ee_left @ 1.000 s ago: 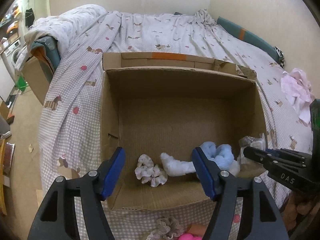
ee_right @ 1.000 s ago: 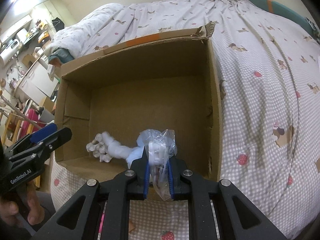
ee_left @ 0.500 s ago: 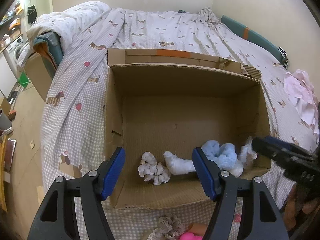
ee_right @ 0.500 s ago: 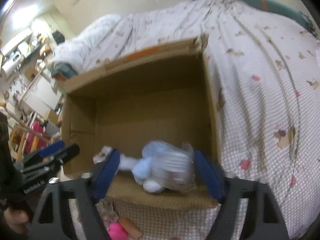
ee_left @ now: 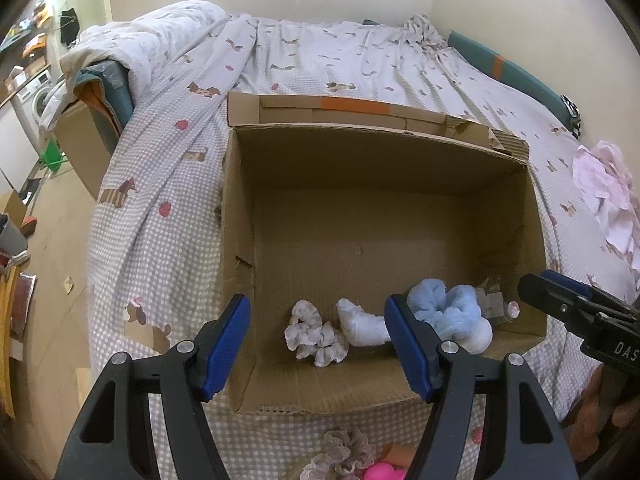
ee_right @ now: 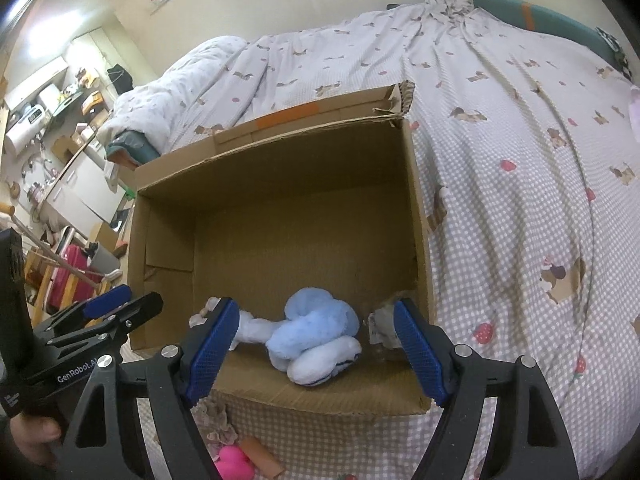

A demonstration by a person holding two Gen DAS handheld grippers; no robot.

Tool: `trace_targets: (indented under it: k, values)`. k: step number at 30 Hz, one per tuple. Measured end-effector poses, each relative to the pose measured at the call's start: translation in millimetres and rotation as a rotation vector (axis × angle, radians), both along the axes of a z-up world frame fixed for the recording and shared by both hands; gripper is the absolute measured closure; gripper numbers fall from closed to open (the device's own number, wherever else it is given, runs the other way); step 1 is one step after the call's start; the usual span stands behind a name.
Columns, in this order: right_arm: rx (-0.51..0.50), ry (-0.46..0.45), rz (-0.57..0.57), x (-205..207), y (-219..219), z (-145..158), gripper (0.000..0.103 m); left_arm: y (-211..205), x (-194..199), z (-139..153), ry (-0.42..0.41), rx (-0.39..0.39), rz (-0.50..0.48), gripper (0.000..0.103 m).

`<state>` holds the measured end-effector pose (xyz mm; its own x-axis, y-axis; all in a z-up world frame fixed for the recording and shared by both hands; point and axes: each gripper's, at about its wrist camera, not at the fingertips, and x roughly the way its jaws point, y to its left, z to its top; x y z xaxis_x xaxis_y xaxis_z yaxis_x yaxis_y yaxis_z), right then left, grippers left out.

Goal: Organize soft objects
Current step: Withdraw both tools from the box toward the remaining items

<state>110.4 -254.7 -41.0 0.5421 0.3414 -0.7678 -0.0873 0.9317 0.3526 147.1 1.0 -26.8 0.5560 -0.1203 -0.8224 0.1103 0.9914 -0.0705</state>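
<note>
An open cardboard box (ee_left: 236,216) (ee_right: 416,216) sits on the bed. Along its near wall lie a frilly grey scrunchie (ee_left: 314,334), a white sock (ee_left: 362,324), a light blue fluffy bundle (ee_left: 450,314) (ee_right: 314,334) and a clear plastic packet (ee_left: 494,302) (ee_right: 382,324) in the right corner. My left gripper (ee_left: 318,348) is open and empty above the box's near edge. My right gripper (ee_right: 316,354) is open and empty above the near right part of the box.
In front of the box on the checked sheet lie another frilly scrunchie (ee_left: 344,454), a pink soft toy (ee_left: 380,472) (ee_right: 234,462) and a brown piece (ee_right: 262,456). A pink cloth (ee_left: 604,192) lies on the bed at right. The floor and furniture are at left.
My right gripper opened and let go of the clear plastic packet, which now lies in the box's right corner. Both grippers drew back and up a little.
</note>
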Motion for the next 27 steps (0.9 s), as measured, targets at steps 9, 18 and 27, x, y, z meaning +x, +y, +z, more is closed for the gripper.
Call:
trace_targets:
  k: [9, 18, 27]
  values:
    - [-0.007, -0.001, 0.017, -10, 6, 3, 0.019, 11, -13, 9, -0.005, -0.007, 0.038, 0.036]
    - [-0.039, -0.026, 0.042, -32, 17, 16, 0.019, 24, -38, 19, -0.007, -0.013, 0.057, 0.036]
    - [-0.005, -0.010, 0.038, -56, 9, 20, 0.019, 36, -68, 19, 0.003, -0.019, 0.100, 0.036]
